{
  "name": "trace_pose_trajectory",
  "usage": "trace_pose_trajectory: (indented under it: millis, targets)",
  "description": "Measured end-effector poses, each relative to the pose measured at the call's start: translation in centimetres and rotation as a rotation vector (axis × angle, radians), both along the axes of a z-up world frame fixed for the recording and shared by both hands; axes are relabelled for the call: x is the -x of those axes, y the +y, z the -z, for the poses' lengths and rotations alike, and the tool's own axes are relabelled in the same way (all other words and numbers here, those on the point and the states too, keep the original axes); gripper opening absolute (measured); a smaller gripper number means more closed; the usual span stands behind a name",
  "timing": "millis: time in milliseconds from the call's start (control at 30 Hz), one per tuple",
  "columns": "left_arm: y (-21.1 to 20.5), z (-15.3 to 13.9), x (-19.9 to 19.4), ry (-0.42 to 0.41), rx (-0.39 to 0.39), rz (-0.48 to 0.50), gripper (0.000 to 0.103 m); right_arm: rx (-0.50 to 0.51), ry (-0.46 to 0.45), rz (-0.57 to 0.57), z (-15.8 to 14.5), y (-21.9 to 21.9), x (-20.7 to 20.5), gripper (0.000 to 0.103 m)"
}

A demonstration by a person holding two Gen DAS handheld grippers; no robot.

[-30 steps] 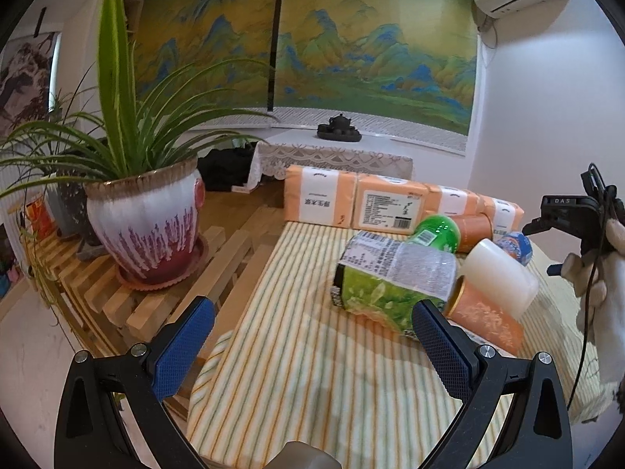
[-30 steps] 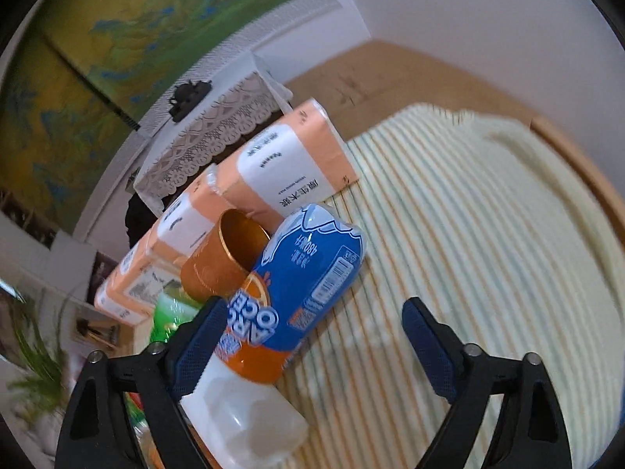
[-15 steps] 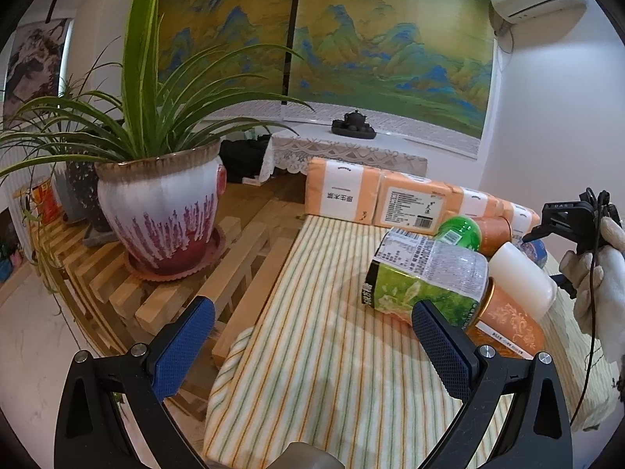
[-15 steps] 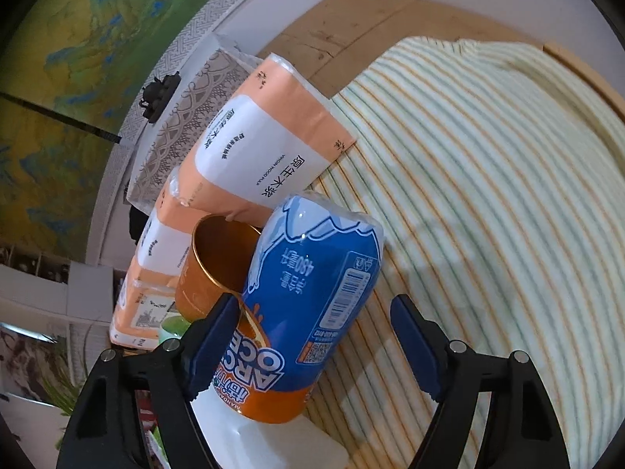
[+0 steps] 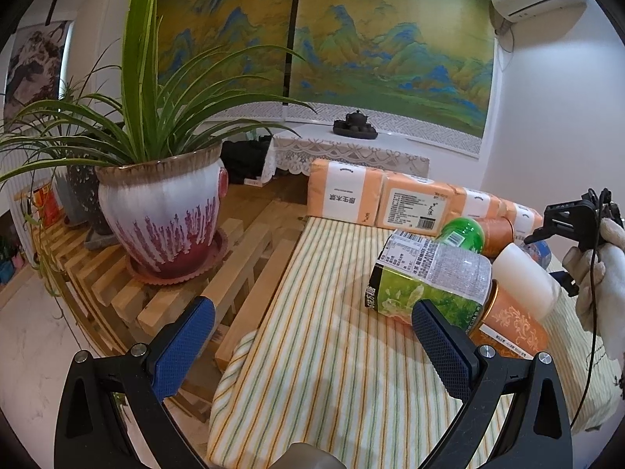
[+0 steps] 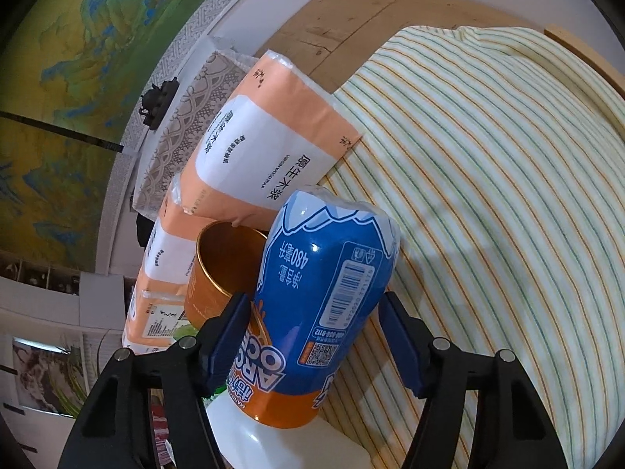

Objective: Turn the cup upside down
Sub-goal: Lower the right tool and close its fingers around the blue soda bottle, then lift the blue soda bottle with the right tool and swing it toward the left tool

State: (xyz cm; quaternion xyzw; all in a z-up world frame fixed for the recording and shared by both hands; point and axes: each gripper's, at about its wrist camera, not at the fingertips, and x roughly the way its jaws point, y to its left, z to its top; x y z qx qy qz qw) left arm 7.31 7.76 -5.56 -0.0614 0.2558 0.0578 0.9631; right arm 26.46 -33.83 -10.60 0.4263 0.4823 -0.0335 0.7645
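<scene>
The cup [image 6: 218, 269] lies on its side on the counter [image 6: 488, 195], mouth toward the right claw [image 6: 312, 336], just behind the blue bottle [image 6: 324, 305] straddled, ungripped, by that half-open claw. The left claw [image 5: 312, 344] is wide open, empty, farther off.

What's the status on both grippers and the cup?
Left gripper open, holding nothing. Right gripper open, straddling the blue cup, not yet clamped. Orange cup and white cup crowd its left side.
</scene>
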Motion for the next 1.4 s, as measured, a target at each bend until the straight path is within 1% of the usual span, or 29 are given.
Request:
trace_pose_trajectory:
  millis: [367, 467, 567, 833, 1000, 1233, 1400]
  targets:
    - [-0.7, -0.3, 0.5, -0.007, -0.004, 0.015, 0.102, 0.048, -0.021, -0.011, -0.4, -1.6, 2.5, 0.063]
    - [-0.8, -0.4, 0.7, -0.008, 0.001, 0.016, 0.102, 0.092, -0.032, -0.018, -0.8, -2.1, 3.4, 0.063]
    - [-1.1, -0.6, 0.9, -0.011, -0.002, 0.023, 0.102, 0.112, -0.041, -0.032, -0.8, -2.7, 4.3, 0.062]
    - [-2.6, -1.0, 1.7, -0.019, -0.014, 0.055, 0.102, 0.085, -0.045, -0.052, -0.7, -4.3, 6.9, 0.061]
    - [-3.8, -1.0, 1.9, -0.003, -0.025, 0.093, 0.102, 0.07, -0.051, -0.074, -0.7, -4.8, 8.8, 0.061]
    - [-5.2, -1.1, 2.5, 0.005, -0.029, 0.122, 0.102, 0.017, -0.056, -0.186, -0.8, -3.7, 11.7, 0.06]
    - [-6.1, -0.8, 2.2, 0.044, -0.015, 0.17, 0.102, 0.054, -0.044, -0.331, -1.2, -1.4, 13.0, 0.06]
